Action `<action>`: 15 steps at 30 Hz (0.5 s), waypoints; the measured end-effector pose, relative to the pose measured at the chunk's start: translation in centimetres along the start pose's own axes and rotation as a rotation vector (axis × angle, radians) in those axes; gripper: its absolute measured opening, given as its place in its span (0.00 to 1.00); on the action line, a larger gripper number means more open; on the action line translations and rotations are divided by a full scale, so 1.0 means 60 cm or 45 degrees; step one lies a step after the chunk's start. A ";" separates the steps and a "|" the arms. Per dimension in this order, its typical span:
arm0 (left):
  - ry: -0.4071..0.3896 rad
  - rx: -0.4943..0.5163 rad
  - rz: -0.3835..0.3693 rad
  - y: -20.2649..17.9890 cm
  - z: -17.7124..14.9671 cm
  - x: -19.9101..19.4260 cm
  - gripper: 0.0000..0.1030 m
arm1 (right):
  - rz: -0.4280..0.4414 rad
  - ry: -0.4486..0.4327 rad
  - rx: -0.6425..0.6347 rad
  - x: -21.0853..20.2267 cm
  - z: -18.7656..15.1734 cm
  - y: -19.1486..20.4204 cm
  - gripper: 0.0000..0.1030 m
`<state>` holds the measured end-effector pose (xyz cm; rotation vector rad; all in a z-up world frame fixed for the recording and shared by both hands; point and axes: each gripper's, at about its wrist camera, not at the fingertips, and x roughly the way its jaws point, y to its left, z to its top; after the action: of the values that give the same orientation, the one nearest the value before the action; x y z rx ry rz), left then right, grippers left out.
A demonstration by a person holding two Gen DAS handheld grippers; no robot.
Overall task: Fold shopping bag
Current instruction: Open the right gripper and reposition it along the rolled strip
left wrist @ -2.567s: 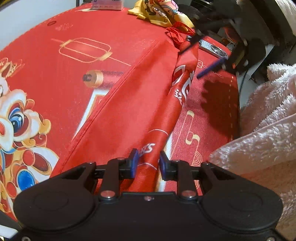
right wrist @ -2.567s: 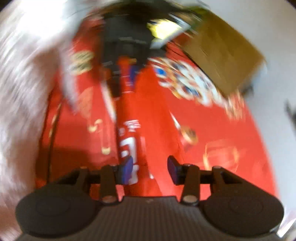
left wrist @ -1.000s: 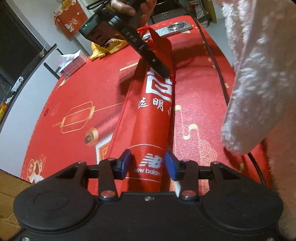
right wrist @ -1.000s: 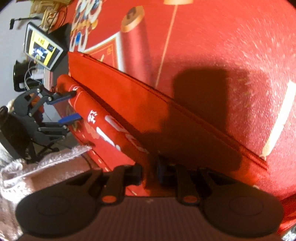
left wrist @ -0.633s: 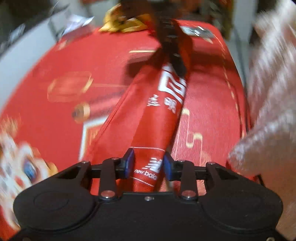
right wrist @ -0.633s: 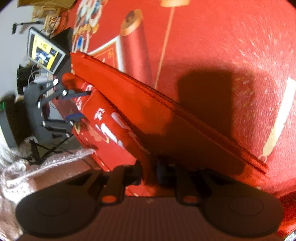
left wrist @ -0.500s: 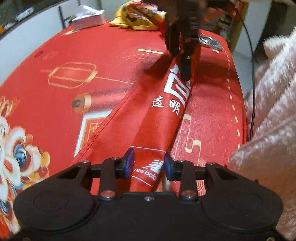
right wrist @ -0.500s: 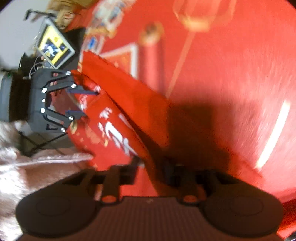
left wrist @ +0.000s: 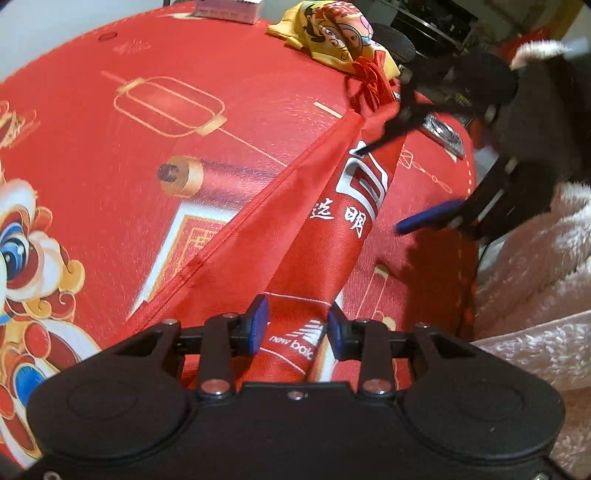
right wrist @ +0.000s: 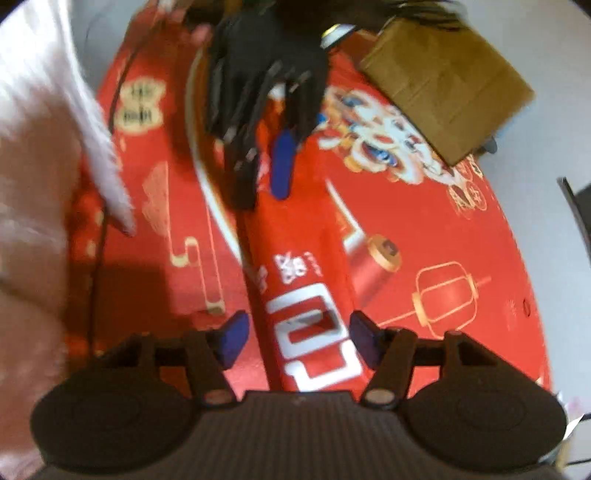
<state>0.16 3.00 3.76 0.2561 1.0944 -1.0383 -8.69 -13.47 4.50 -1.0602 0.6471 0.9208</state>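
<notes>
The red shopping bag (left wrist: 332, 229) lies on the red tablecloth (left wrist: 110, 155), folded into a long narrow strip with white lettering. My left gripper (left wrist: 296, 326) is shut on the near end of the strip, blue pads pressing beside the logo. At the far end, my right gripper (left wrist: 404, 179) shows with its fingers spread over the strip. In the right wrist view the bag (right wrist: 295, 258) runs between my right gripper's (right wrist: 300, 338) opening jaws. The left pad stands apart from the cloth and the right pad is at its edge. The left gripper (right wrist: 264, 181) holds the far end there.
A yellow cartoon-print cloth (left wrist: 332, 33) and a tissue box (left wrist: 225, 7) lie at the table's far edge. A metal object (left wrist: 443, 136) lies near the right edge. A cardboard box (right wrist: 443, 85) stands beyond the table. A fluffy pale sleeve (left wrist: 535, 258) hangs at the side.
The right gripper was shut on the bag's fold; it has rolled, lifted and spread its jaws around the strip. The left gripper has rolled while keeping its hold on the strip.
</notes>
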 end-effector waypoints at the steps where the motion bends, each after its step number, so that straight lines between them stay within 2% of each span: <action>1: 0.000 -0.007 -0.007 0.002 0.000 0.000 0.33 | -0.033 0.012 -0.030 0.013 0.001 0.005 0.56; 4: -0.009 -0.039 -0.023 0.008 -0.003 -0.001 0.33 | -0.087 0.028 -0.113 0.039 -0.001 0.010 0.55; 9: -0.043 -0.092 -0.030 0.014 -0.009 -0.002 0.35 | -0.112 -0.026 -0.253 0.048 -0.004 0.031 0.42; 13: -0.048 -0.066 -0.025 0.001 -0.011 -0.001 0.35 | -0.017 -0.008 -0.125 0.048 -0.001 0.019 0.27; 15: -0.026 -0.053 -0.053 -0.010 -0.015 -0.002 0.36 | 0.102 0.010 0.015 0.040 0.000 -0.001 0.25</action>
<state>-0.89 3.32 3.60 0.1897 1.1054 -1.0518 -7.50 -12.73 2.57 -1.0341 0.7044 0.9814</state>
